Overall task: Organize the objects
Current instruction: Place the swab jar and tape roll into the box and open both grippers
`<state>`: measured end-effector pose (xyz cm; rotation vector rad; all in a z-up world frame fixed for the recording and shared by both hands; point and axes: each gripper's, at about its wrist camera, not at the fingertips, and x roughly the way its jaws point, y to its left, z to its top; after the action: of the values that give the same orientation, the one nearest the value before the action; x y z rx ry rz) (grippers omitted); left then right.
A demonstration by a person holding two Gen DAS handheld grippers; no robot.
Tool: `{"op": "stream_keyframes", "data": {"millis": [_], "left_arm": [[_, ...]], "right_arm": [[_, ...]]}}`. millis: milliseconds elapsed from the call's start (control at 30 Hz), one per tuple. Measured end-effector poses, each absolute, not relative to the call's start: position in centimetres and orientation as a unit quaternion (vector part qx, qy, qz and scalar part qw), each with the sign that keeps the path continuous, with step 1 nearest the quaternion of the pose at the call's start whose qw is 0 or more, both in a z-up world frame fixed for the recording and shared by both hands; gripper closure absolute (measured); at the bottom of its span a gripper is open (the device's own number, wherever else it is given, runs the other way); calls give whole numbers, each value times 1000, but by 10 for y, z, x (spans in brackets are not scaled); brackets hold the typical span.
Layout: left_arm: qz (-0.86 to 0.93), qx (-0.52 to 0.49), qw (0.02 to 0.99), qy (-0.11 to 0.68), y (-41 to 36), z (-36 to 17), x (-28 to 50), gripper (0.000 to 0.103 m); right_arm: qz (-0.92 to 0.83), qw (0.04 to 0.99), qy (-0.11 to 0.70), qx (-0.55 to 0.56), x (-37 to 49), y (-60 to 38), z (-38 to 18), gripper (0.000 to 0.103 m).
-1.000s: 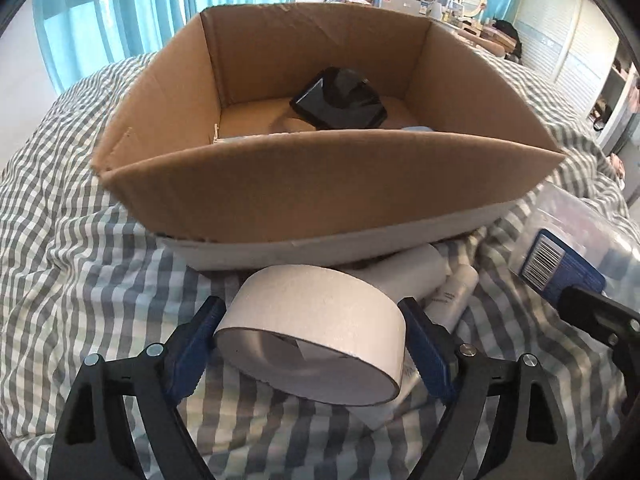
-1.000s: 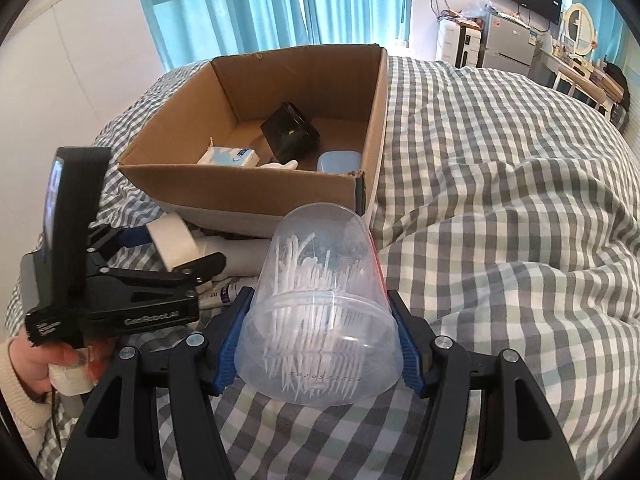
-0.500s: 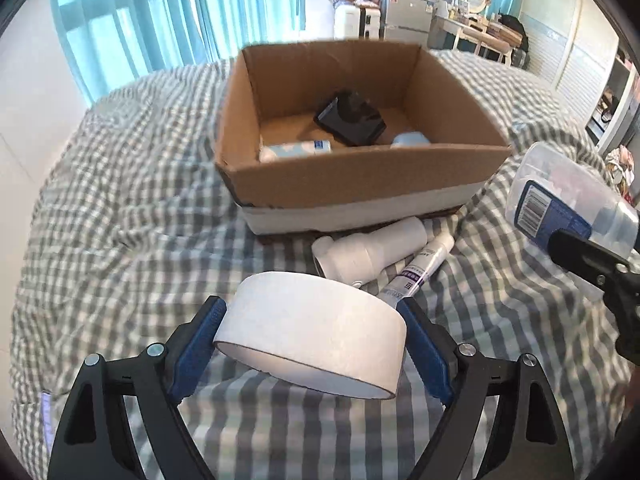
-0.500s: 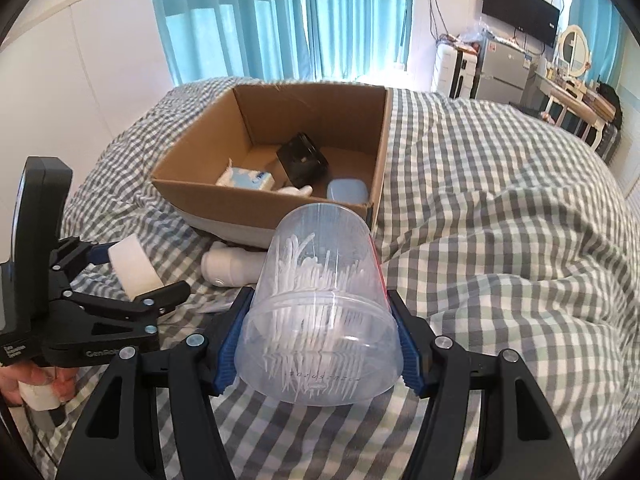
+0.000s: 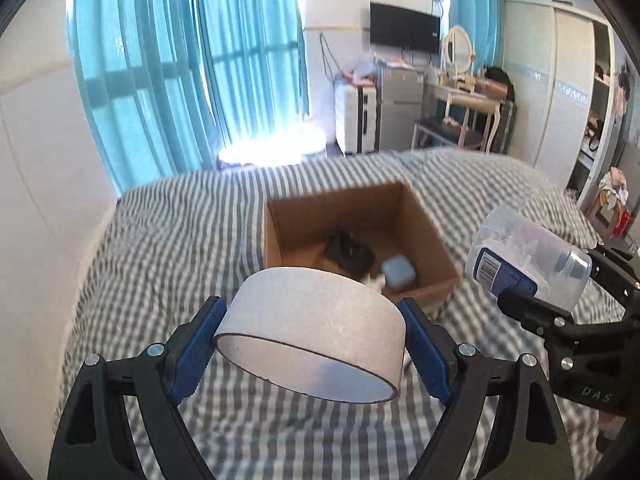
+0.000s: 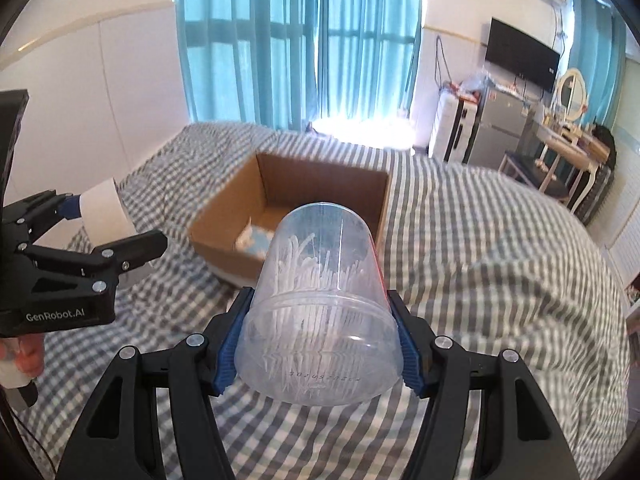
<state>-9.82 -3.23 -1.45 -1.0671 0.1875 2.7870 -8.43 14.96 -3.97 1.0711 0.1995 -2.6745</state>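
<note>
My left gripper (image 5: 312, 332) is shut on a white tape roll (image 5: 312, 320) and holds it high above the checked bed. My right gripper (image 6: 320, 340) is shut on a clear plastic tub of cotton swabs (image 6: 320, 312), also lifted; the tub also shows in the left wrist view (image 5: 528, 260). An open cardboard box (image 5: 424, 224) sits on the bed ahead and below; it also shows in the right wrist view (image 6: 332, 184). Inside it lie a black item (image 5: 350, 252) and a light blue case (image 5: 398, 274). The left gripper with its tape roll (image 6: 104, 212) appears at the left of the right wrist view.
The grey-and-white checked bedspread (image 6: 480, 240) covers the bed all around the box. A white wall (image 5: 36, 200) stands at the left, teal curtains (image 5: 200, 60) behind. A fridge, dressing table and wardrobe (image 5: 560, 92) stand at the far right.
Both grippers have risen and pulled back from the box, still holding the tape roll and the swab tub. The box now looks smaller and farther; the bottles in front of it are hidden.
</note>
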Motion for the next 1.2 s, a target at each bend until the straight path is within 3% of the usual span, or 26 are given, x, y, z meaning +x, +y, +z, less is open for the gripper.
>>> {"op": "stream_keyframes", "data": {"millis": [400,867,1200], "left_arm": [[936,-341,72,46,-28,0,-181,15],[914,-381,108,94,2,-96,-262,15],[913,-379,121,89,7,-108,-264,8]], "right_arm": [[-933,122,49,336,-163,137,-6,40],[-915,96,23,390,-299,138,-75,40],[-914,108,16,391,-308,130,-98,40]]}}
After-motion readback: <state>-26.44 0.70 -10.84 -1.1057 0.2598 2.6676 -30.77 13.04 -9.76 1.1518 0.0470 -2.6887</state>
